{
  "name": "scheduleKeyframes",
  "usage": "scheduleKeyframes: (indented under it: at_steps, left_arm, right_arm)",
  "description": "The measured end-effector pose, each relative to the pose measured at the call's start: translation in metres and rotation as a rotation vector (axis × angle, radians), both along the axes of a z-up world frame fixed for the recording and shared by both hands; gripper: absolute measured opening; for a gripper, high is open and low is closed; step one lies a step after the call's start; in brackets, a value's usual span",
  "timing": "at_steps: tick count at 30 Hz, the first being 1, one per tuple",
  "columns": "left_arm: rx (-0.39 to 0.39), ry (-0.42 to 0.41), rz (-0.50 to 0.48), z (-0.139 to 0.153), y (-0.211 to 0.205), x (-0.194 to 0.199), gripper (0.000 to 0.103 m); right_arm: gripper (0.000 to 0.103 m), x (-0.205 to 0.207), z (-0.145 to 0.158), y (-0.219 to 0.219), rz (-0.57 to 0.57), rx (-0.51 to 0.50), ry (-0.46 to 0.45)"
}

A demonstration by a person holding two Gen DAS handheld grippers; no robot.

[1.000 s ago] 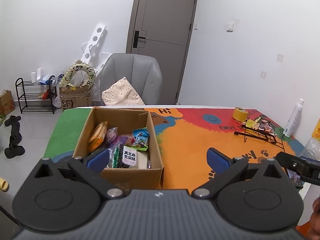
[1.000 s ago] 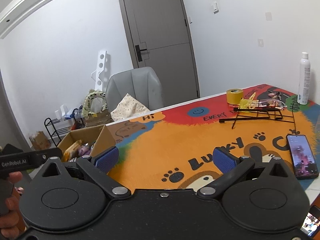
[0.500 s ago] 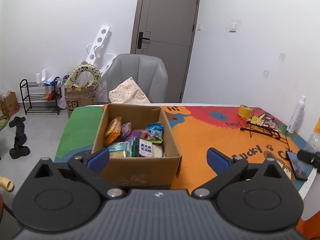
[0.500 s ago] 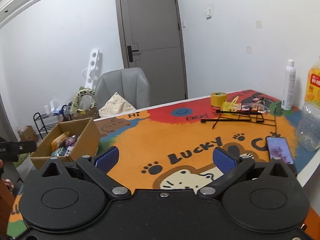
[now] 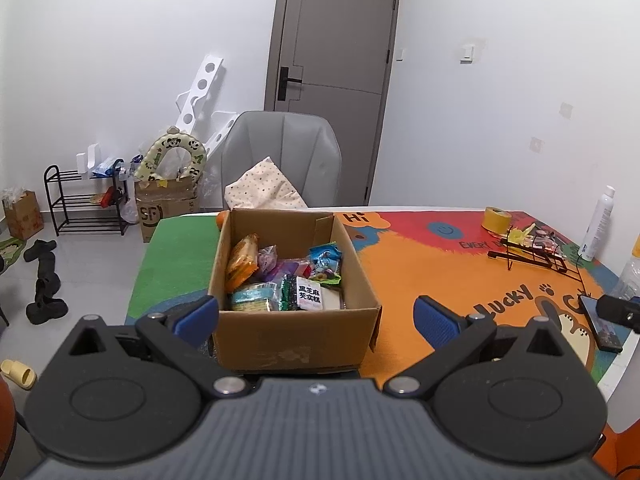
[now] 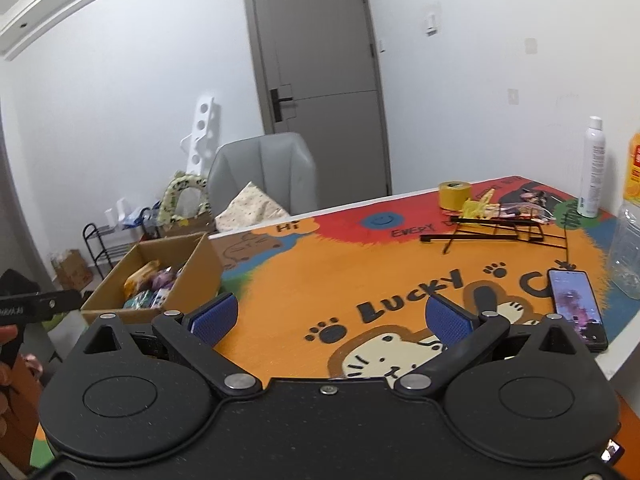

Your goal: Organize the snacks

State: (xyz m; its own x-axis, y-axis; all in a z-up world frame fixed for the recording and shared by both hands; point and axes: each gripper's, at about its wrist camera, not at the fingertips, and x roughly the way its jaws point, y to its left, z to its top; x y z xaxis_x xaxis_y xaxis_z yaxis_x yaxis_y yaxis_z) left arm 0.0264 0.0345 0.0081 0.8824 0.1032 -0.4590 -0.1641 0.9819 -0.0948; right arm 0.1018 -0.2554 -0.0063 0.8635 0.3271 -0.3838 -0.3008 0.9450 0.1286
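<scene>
An open cardboard box full of several snack packets stands on the left part of the colourful table mat. It also shows in the right wrist view at the left. My left gripper is open and empty, held just in front of the box's near wall. My right gripper is open and empty above the orange middle of the mat, to the right of the box. A black wire rack with a few small packets stands at the far right.
A phone lies near the table's right edge. A yellow tape roll, a white spray bottle and a clear plastic bottle stand at the far right. A grey chair is behind the table.
Both grippers have pulled back from the table, so the box and mat look smaller and farther. The left view has shifted so the box sits more centrally. Both stay open.
</scene>
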Motion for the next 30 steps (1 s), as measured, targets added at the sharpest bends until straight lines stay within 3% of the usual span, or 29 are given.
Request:
scheduleKeyframes:
  at_steps: [30]
  left_arm:
    - [0.009, 0.018, -0.020, -0.0065, -0.0072, 0.0021, 0.103]
  right_arm:
    - [0.103, 0.0008, -0.0037, 0.0062, -0.001, -0.008, 0.014]
